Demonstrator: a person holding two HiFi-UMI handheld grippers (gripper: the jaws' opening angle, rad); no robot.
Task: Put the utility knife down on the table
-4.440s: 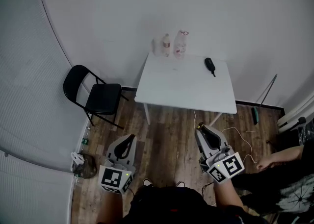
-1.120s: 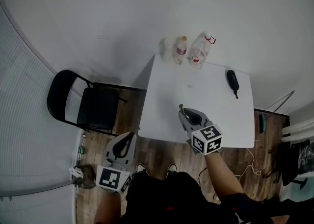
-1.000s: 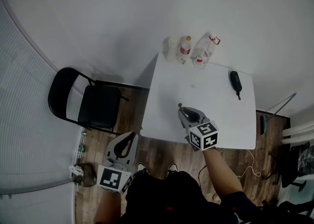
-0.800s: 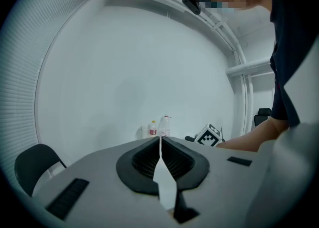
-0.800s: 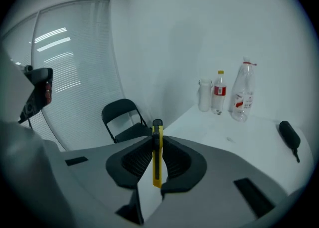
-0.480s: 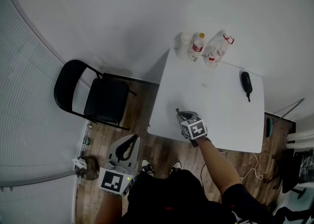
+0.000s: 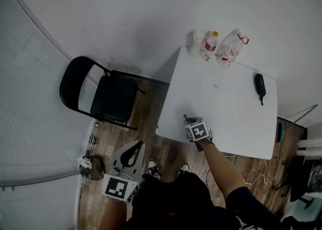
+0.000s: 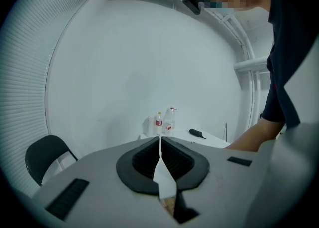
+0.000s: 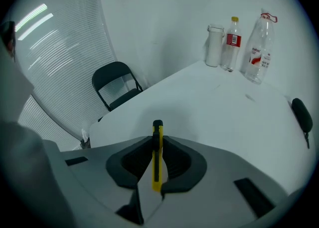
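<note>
The utility knife (image 9: 157, 158), yellow with a black tip, is clenched edge-on between the jaws of the right gripper (image 9: 157, 141). In the head view that gripper (image 7: 187, 120) points steeply down over the near left corner of the white surface (image 7: 229, 113), at the centre of the frame. Whether the knife's tip touches the surface cannot be told.

The left gripper (image 7: 134, 145) hangs at the lower left of the head view, over the wooden floor (image 7: 151, 143), well apart from the surface. Its jaws are pressed together with nothing between them (image 8: 160, 144).

At the far edge of the surface stand 2 bottles (image 7: 221, 49) beside a white cup (image 7: 195, 38). A black oblong thing (image 7: 259, 85) lies near the right edge. A black folding chair (image 7: 108, 98) stands left of the surface.
</note>
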